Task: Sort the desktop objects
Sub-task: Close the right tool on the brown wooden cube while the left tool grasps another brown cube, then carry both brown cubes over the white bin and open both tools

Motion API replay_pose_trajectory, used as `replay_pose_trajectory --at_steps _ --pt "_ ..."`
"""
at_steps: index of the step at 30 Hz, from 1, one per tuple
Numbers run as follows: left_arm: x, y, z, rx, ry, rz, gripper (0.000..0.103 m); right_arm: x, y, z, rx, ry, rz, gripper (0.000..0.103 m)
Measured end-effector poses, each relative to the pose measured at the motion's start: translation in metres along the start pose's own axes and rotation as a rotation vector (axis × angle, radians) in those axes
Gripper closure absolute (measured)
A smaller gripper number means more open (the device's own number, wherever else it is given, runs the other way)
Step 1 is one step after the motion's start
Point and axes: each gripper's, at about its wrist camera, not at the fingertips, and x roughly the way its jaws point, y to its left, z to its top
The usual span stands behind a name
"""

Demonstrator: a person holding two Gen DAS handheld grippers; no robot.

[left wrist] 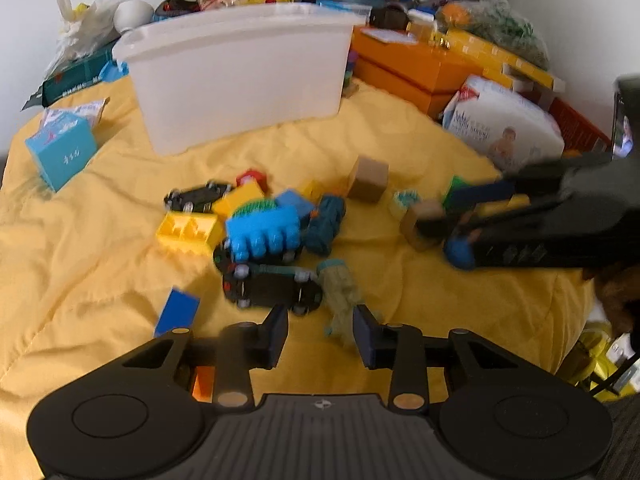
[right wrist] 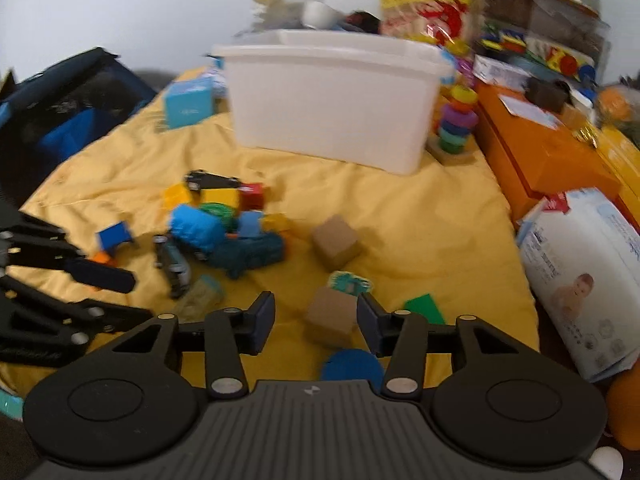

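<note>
Right gripper [right wrist: 316,322], jaws spread, is straddling a light, stiff wooden cube [right wrist: 332,316], graspable by its flat sides.

Left gripper [left wrist: 320,330]: matte black plastic, wide ribbed base plate with a small pale emblem at centre, a round raised disc at either side, silver rivets at the linkage pivots, two flat dark rectangular fingers [left wrist: 276,334]. Right gripper [right wrist: 316,322]: same build, black ribbed base, twin discs, silver rivets on angled link arms with triangular cut-outs, dark navy-tinted pads [right wrist: 262,320]. Seen from the side, each shows long black slatted arms with small pale screws.
</note>
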Motion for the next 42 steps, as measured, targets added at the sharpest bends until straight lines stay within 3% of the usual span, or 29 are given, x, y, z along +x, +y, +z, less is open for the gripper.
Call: replay_pose_trajectory --at_steps 3,4,9,13,19,22,23,26,29,33,42 --pt "0.0 -0.003 0.019 0.006 -0.032 -0.038 0.063 0.016 -0.005 -0.003 0.028 0.05 0.024 0.052" --pt "0.001 -0.006 0.028 0.022 -0.043 -0.043 0.063 0.019 -0.006 -0.005 0.029 0.06 0.026 0.068" --pt "0.029 -0.022 0.067 0.142 -0.058 -0.036 0.061 0.01 0.0 -0.009 -0.01 0.031 0.049 0.068" --pt "0.061 -0.027 0.089 0.093 -0.019 -0.065 0.046 0.009 0.005 -0.011 -0.031 0.036 0.065 0.068" --pt "0.098 -0.037 0.097 0.094 0.035 -0.094 0.045 0.011 0.007 -0.014 -0.06 0.045 0.067 0.067" --pt "0.111 -0.035 0.097 0.077 0.064 -0.098 0.054 0.013 0.007 -0.013 -0.071 0.042 0.073 0.066" --pt "0.111 -0.032 0.098 0.063 0.061 -0.104 0.067 0.015 0.006 -0.012 -0.076 0.041 0.073 0.066" --pt "0.109 -0.025 0.1 0.053 0.07 -0.105 0.069 0.022 0.004 -0.012 -0.086 0.055 0.084 0.066" --pt "0.09 -0.02 0.105 0.083 0.01 -0.087 0.07 0.021 -0.003 -0.007 -0.068 0.043 0.109 0.07" --pt "0.052 -0.009 0.127 0.109 -0.116 -0.044 0.07 0.009 -0.016 0.016 -0.048 -0.047 0.095 0.07" --pt "-0.003 0.05 0.194 0.029 -0.327 0.073 0.07 0.009 -0.032 0.105 -0.063 -0.266 0.079 0.07"
